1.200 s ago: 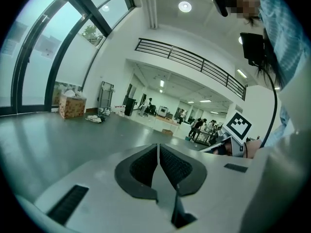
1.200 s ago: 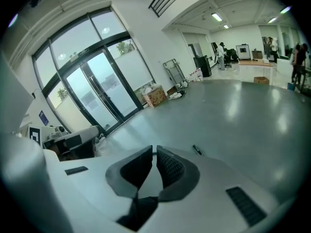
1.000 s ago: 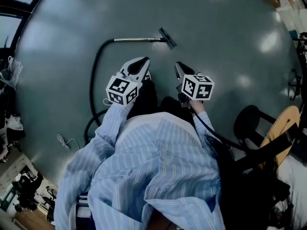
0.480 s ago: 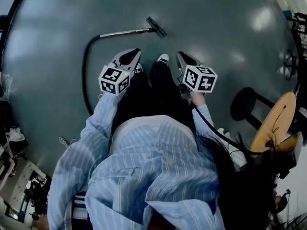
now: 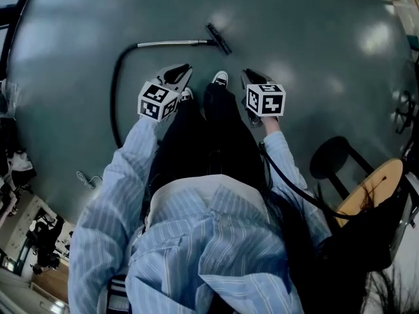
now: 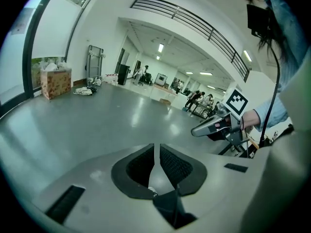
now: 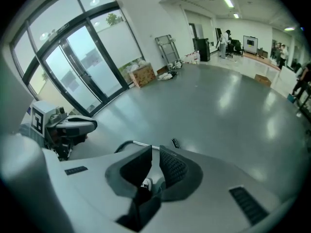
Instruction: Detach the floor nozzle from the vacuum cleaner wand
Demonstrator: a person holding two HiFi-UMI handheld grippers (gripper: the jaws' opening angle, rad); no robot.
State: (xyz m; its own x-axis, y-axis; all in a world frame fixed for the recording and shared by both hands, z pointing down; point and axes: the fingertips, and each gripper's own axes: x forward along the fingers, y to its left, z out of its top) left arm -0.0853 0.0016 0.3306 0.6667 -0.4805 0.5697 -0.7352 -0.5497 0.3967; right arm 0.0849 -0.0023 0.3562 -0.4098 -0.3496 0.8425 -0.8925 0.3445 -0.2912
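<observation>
On the grey floor ahead of me lies the vacuum's silver wand (image 5: 171,43). The black floor nozzle (image 5: 218,38) sits on its right end and a black hose (image 5: 116,90) curves off its left end. My left gripper (image 5: 181,70) hangs short of the wand, shut and empty. My right gripper (image 5: 247,76) hangs below and to the right of the nozzle, also shut and empty. The right gripper view shows the wand (image 7: 141,143) and nozzle (image 7: 175,142) just past its closed jaws (image 7: 154,154). In the left gripper view the jaws (image 6: 154,152) meet over bare floor.
My shoe (image 5: 221,78) is between the two grippers. A black stool (image 5: 330,156) and a wooden chair seat (image 5: 376,182) stand at the right. A thin cable (image 5: 85,177) lies on the floor at the left. Glass doors (image 7: 73,76) and a cardboard box (image 6: 56,81) stand far off.
Both grippers have come forward and down toward the wand, still shut. I have stepped closer, and a shoe now shows between them.
</observation>
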